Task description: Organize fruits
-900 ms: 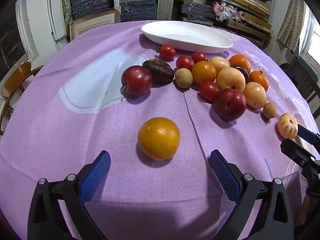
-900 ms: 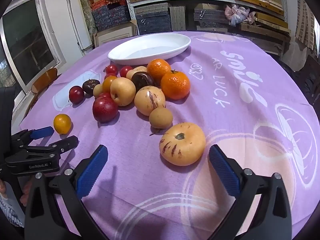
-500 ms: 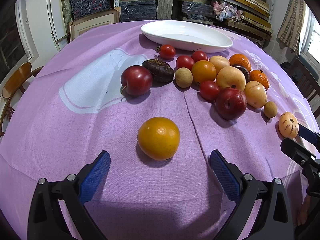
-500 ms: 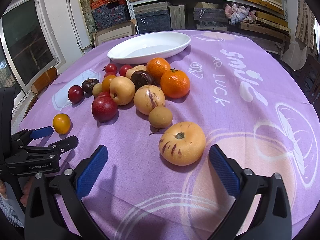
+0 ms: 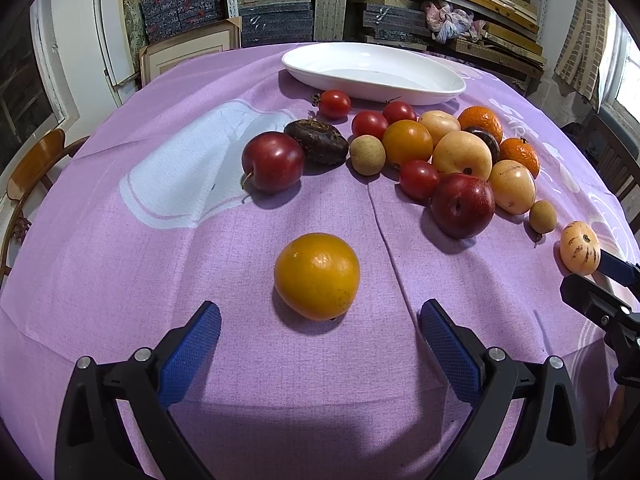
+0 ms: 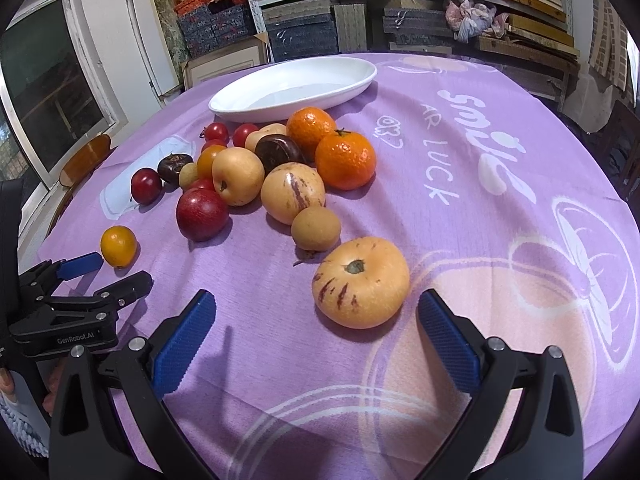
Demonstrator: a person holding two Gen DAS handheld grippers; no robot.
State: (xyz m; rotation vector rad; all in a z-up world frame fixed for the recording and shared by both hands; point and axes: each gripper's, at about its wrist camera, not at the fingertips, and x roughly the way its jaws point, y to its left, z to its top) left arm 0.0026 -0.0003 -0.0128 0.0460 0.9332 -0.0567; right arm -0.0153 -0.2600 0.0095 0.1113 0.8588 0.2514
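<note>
Black plastic left gripper, blue textured pads, silver screws, right gripper alike, white "GenRobot.AI" lettering

A woven purple cloth table cover is shown, matt and coarse in weave, with flat pale printed motifs. The oval white dish is seen as glossy and smooth, of ceramic or plastic; which cannot be told. The round yellow-orange fruit is rendered smooth with a soft sheen and fine dark specks. The dark red plum is presented as polished and reflective, whereas the dark brown wrinkled fruit appears rough and dull. The two mandarins are marked by pitted, slightly shiny peel. The purple-streaked pale yellow fruit is shown smooth and satiny. The blue finger pads are seen as textured rubber on matt black plastic arms fitted with bright metal screws.
</note>
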